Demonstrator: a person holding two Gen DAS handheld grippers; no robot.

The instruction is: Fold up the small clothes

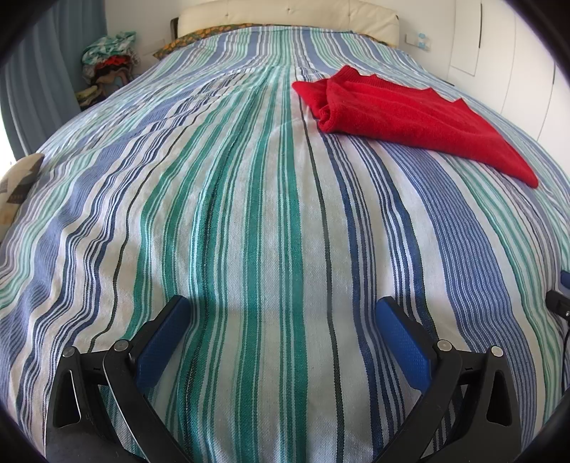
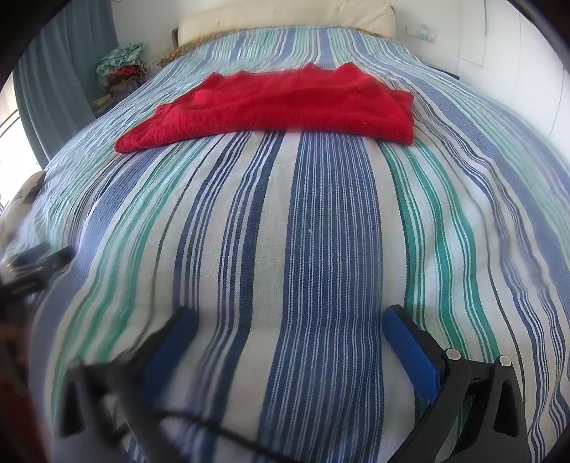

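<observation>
A red knitted garment (image 1: 402, 117) lies folded on the striped bedspread (image 1: 249, 213), far ahead and to the right in the left wrist view. In the right wrist view the same red garment (image 2: 285, 103) lies straight ahead across the striped bedspread (image 2: 320, 231), its folded edge on the right. My left gripper (image 1: 281, 310) is open over bare bedspread, well short of the garment, holding nothing. My right gripper (image 2: 288, 320) is also open and empty, closer to the bed's foot than the garment. The left gripper (image 2: 35, 263) shows blurred at the left edge of the right wrist view.
A cream headboard (image 1: 285, 14) stands at the far end with a patterned pillow (image 1: 185, 41) beneath it. A pile of mixed clothes (image 1: 107, 67) sits beside the bed at the far left. Blue curtains (image 1: 39, 71) hang left. White cupboard doors (image 1: 516, 53) line the right.
</observation>
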